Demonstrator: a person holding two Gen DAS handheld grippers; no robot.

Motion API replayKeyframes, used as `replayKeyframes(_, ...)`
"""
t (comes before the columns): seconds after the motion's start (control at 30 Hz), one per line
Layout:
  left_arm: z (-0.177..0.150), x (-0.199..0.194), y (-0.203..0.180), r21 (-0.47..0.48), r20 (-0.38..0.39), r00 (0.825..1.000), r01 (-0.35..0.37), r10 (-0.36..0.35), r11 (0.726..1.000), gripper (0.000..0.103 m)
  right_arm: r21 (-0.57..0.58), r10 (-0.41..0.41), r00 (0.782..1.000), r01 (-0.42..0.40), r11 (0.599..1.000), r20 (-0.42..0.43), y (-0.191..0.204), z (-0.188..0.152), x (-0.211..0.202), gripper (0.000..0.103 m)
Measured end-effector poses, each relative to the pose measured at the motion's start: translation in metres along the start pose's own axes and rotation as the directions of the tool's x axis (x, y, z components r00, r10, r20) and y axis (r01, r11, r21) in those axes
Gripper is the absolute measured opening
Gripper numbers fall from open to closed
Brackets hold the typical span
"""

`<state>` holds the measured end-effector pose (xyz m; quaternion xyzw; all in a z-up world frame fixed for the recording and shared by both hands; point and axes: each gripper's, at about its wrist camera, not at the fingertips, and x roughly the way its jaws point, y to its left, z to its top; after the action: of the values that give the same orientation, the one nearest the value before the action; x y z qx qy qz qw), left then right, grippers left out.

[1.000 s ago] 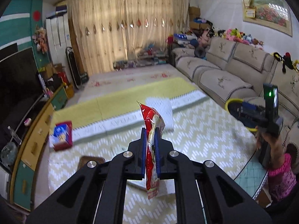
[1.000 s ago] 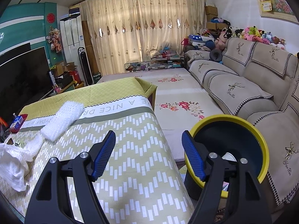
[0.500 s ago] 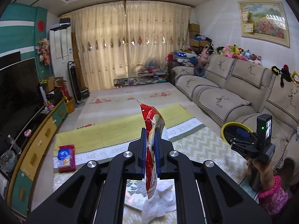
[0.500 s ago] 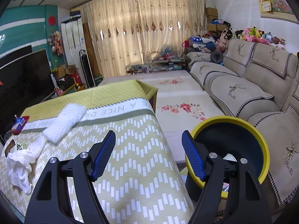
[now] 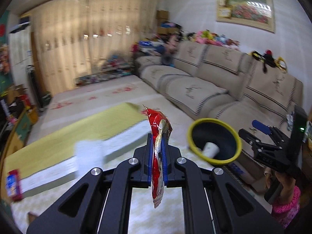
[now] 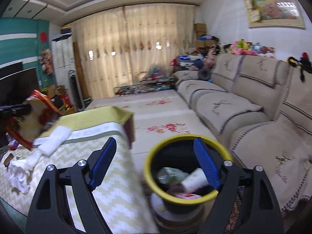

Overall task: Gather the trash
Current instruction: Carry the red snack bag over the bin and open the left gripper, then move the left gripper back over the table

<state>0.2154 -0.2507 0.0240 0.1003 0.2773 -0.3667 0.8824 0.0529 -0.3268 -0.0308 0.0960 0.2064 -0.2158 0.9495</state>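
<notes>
Since headed for bin (image 5: 214, 146) ahead-right, left gripper (image 5: 157, 156) clamped on red wrapper (image 5: 159, 136), held upright; right gripper (image 6: 156, 163) opening, nothing between jaws.

Your wrapper (image 5: 158, 136) is red w/ silver inside, pads (image 5: 150, 156) blue. Bin (image 6: 156, 156) is black w/ yellow rim. Tablecloth (image 6: 109, 185) has pale green-white zigzags, plain yellow-green far end. Sofa (image 6: 243, 107) is beige w/ dark-striped trim.
</notes>
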Motion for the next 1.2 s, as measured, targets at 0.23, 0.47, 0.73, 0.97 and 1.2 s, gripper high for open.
replayKeyframes(0.23, 0.023, 0.102, -0.084, 0.053, -0.088, 0.985, 0.152, -0.147, 0.987, 0.009, 0.092, -0.122, 0.992, 0.125, 0.988, -0.038, -0.067, -0.017, -0.019, 0.078)
replayKeyframes(0.47, 0.029, 0.206, -0.162, 0.059, -0.205, 0.957, 0.22, -0.203, 0.974, 0.009, 0.144, -0.195, 0.978, 0.203, 0.969, -0.07, -0.11, -0.03, -0.025, 0.078)
replayKeyframes(0.73, 0.017, 0.279, -0.215, 0.072, -0.296, 0.934, 0.23, -0.2, 0.97, 0.01, 0.16, -0.234, 0.97, 0.241, 0.957, -0.061, -0.128, -0.032, -0.033, 0.078)
replayKeyframes(0.97, 0.009, 0.279, -0.208, 0.059, -0.308, 0.933, 0.216, -0.188, 0.975, 0.058, 0.163, -0.248, 0.967, 0.255, 0.953, -0.064, -0.129, -0.029, -0.037, 0.078)
replayKeyframes(1.2, 0.011, 0.19, -0.155, -0.006, -0.201, 0.954, 0.224, -0.22, 0.975, 0.085, 0.138, -0.212, 0.975, 0.221, 0.966, -0.072, -0.111, -0.028, -0.03, 0.081)
